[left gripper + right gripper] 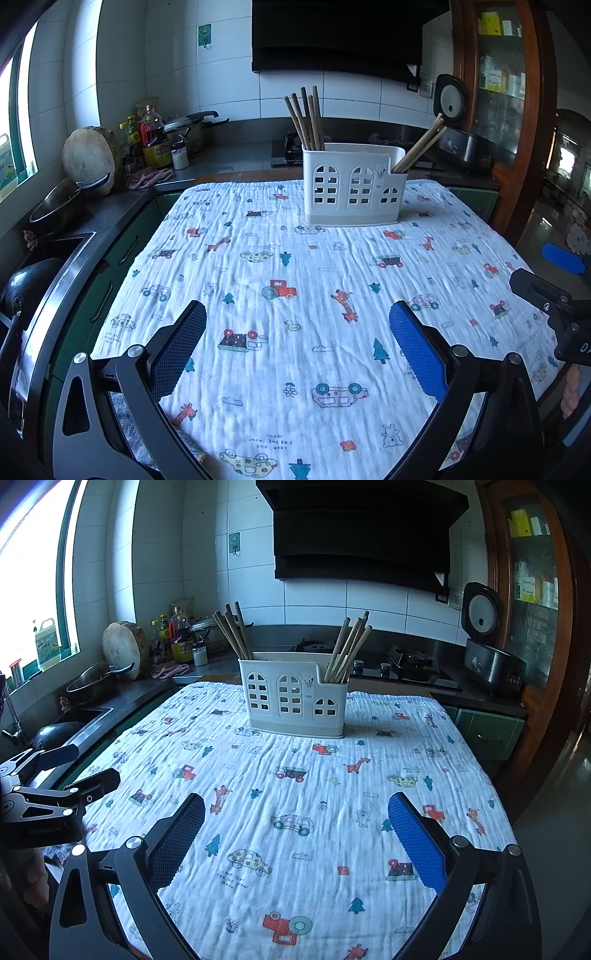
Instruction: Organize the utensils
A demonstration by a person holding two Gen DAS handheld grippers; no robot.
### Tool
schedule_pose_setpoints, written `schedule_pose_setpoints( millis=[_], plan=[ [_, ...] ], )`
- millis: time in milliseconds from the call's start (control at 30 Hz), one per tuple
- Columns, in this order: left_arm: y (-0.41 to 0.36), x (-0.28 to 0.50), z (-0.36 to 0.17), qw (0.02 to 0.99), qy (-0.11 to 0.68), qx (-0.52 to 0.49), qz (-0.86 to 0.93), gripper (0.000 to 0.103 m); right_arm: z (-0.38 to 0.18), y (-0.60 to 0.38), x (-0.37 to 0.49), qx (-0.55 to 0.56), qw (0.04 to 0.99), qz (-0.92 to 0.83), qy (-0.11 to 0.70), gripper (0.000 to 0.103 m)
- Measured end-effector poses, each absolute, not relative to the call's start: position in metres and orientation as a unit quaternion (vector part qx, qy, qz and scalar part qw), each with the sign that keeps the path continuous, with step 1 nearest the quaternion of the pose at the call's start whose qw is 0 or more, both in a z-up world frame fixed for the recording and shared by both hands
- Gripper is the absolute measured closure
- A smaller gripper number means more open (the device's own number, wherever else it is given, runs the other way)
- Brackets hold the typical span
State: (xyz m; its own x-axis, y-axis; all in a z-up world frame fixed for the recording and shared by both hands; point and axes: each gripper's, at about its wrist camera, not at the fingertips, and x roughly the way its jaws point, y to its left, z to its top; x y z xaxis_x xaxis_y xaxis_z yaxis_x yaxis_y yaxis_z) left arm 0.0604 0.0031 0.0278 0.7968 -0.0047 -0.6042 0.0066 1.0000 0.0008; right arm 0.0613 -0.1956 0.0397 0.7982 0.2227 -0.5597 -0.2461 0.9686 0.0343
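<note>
A white plastic utensil holder point(352, 184) point(293, 698) with arched cut-outs stands at the far side of the table. Several brown chopsticks point(306, 118) point(232, 629) stand in its left compartment. More chopsticks point(419, 147) point(349, 646) lean to the right in its lower right compartment. My left gripper point(297, 321) is open and empty above the near part of the cloth. My right gripper point(295, 812) is open and empty too, well short of the holder. Each gripper shows at the edge of the other's view, the right one point(546, 295) and the left one point(66, 782).
A white cloth point(295, 295) point(295, 794) printed with cars and giraffes covers the table. A counter to the left holds a sink, a pan point(59, 206), a wooden block and bottles point(153, 140). A stove point(402, 664) and rice cooker point(487, 657) stand behind.
</note>
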Motion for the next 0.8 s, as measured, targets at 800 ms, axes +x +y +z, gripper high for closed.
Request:
schedule_pose_setpoints(
  millis=[800],
  plan=[
    [0.0086,0.0593,0.0312,0.951,0.309,0.0,-0.003,0.005,0.0388,-0.1946,0.0619,-0.022,0.947,0.128,0.293,0.007]
  ],
)
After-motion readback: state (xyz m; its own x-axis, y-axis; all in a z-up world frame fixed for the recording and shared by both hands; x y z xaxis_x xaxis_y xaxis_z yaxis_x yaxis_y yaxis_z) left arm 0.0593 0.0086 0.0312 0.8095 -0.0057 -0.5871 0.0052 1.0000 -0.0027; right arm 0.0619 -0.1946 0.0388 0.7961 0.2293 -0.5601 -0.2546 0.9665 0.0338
